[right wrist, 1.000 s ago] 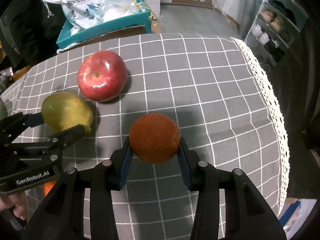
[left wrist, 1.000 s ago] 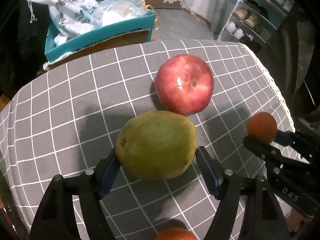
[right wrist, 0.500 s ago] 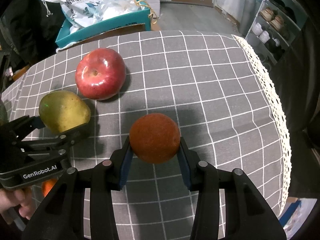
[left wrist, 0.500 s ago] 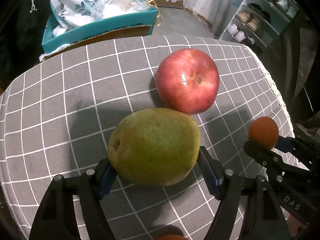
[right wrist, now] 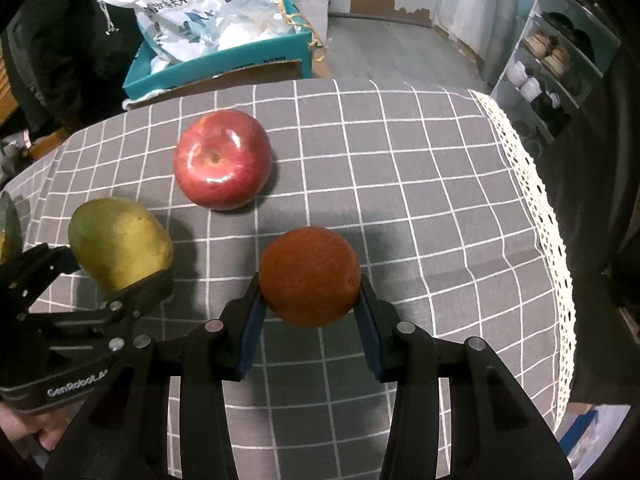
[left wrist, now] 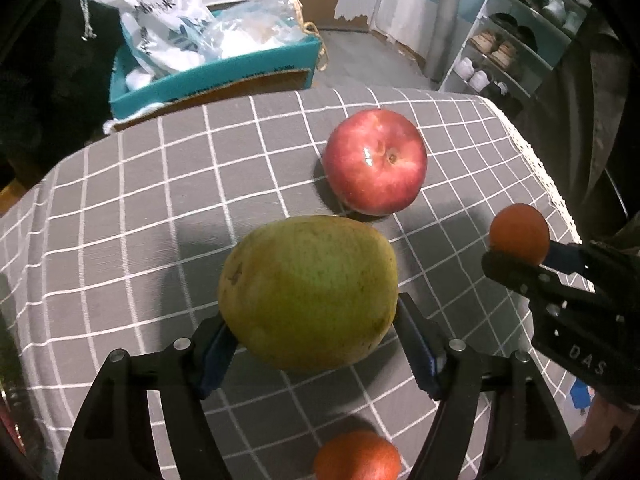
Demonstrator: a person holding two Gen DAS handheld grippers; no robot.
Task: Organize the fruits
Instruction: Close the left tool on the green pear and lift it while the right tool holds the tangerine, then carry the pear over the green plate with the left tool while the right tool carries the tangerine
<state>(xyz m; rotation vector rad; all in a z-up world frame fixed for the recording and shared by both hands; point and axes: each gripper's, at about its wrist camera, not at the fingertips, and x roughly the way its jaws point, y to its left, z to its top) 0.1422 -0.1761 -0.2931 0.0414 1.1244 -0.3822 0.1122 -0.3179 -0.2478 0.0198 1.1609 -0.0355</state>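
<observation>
My left gripper [left wrist: 312, 344] is shut on a green-yellow pear [left wrist: 308, 292] and holds it above the grey checked tablecloth [left wrist: 140, 208]; the pear also shows in the right wrist view [right wrist: 120, 242]. My right gripper [right wrist: 308, 312] is shut on an orange [right wrist: 309, 282], also raised; it shows at the right of the left wrist view [left wrist: 519, 234]. A red apple [left wrist: 375, 162] rests on the cloth beyond the pear, also in the right wrist view [right wrist: 223, 159]. A second orange [left wrist: 357, 456] lies on the cloth below my left gripper.
A teal box [left wrist: 212, 76] with white bags stands behind the table's far edge. A shoe rack [right wrist: 552, 60] stands at the far right. The cloth's lace edge [right wrist: 556, 240] marks the table's right side.
Both grippers rose a little with their fruit and drew back; the apple and cloth appear farther away. The apple has not moved on the cloth.
</observation>
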